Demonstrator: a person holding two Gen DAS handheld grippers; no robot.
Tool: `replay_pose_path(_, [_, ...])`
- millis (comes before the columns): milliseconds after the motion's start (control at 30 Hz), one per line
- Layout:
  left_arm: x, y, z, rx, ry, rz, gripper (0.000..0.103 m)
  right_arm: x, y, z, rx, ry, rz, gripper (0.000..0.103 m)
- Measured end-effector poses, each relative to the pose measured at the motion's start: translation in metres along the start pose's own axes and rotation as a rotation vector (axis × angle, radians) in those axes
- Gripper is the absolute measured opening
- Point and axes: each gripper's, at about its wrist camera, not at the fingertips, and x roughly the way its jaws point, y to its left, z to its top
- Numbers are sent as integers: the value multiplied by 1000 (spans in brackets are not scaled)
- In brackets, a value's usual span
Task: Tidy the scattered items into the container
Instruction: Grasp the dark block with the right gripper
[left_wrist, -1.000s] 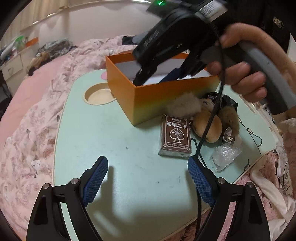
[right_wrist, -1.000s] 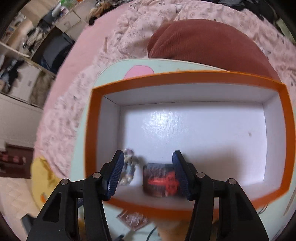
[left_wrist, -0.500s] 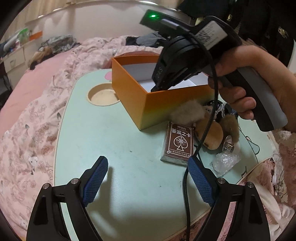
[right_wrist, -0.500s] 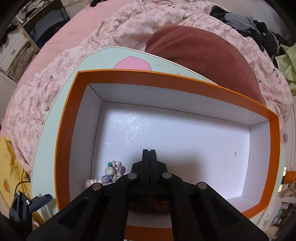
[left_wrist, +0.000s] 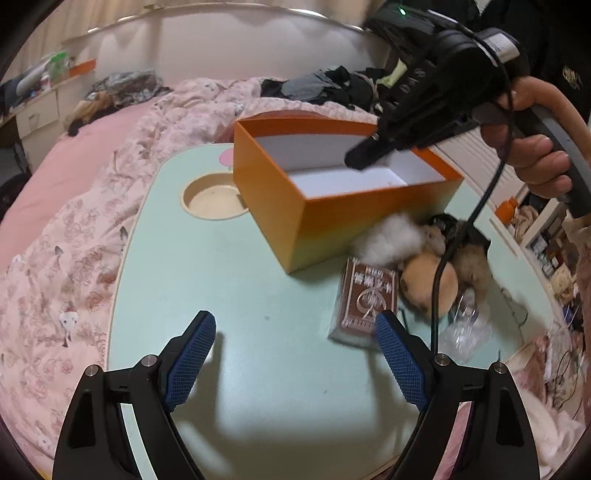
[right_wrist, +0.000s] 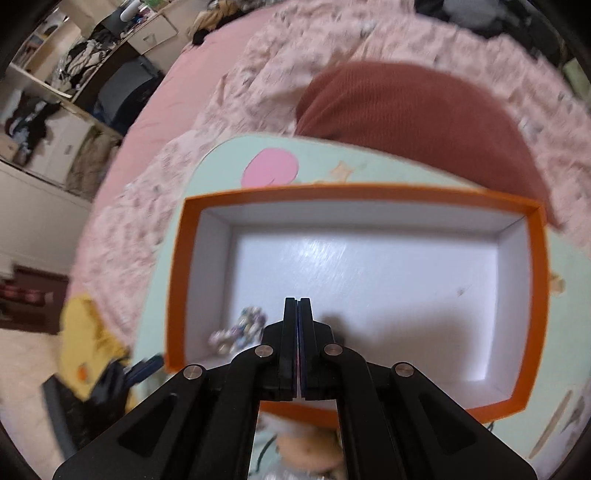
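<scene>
2 tools | L tool (left_wrist: 291, 354) apart, empty | R tool (right_wrist: 297, 306) together over orange box (right_wrist: 177, 280)

Blurred bead cluster (right_wrist: 240, 330) behind right tool (right_wrist: 297, 306).

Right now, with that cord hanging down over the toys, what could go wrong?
1. The black cord from the right gripper drapes across the tan plush toy and could drag it along.
2. The brown card box and the crinkly clear plastic wrapper lie close together beside the open left gripper, so a grab might catch both.
</scene>
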Motion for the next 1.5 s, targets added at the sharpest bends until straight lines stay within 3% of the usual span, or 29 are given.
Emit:
replay_pose_path(67, [2,1,6,-20,-1,-10,88,1,-1,1,1,63,41,10])
replay_pose_path(133, [4,2,12,-33,-7,4,88,5,2,2,-7,108,38,31])
replay_pose_path(400, [14,11,46,-34,6,82,88,24,18,8,-74,171,-22,35])
replay_pose_path(567, [37,13,57,-51,73,61,88,22,25,8,-225,202,-148,35])
replay_pose_path(600, [40,15,57,-65,86,55,88,21,25,7,-255,222,-140,38])
replay_pose_path(633, [43,17,57,-78,93,53,88,21,25,6,-286,242,-134,48])
replay_pose_path(700, [48,20,58,-99,104,52,88,22,20,6,-301,271,-129,58])
replay_pose_path(800, [51,23,60,-114,118,51,88,32,8,9,-232,321,-113,59])
replay_pose_path(867, [51,25,61,-132,127,46,88,38,1,9,-136,335,-40,60])
replay_pose_path(1000, [50,25,61,-155,143,30,88,42,-11,0,65,283,47,67])
replay_pose_path(1133, [51,26,62,-167,160,17,88,33,-3,-16,17,189,-4,61])
replay_pose_path(1267, [47,22,61,-175,152,-5,88,20,-13,-22,2,144,46,55])
replay_pose_path(1333, [42,21,61,-188,150,-42,88,11,-21,-18,-1,101,65,39])
replay_pose_path(1433, [38,20,64,-196,139,-46,88,0,-35,-12,-2,58,73,37])
replay_pose_path(1500, [36,19,66,-199,135,-39,88,2,-47,-12,25,76,92,37])
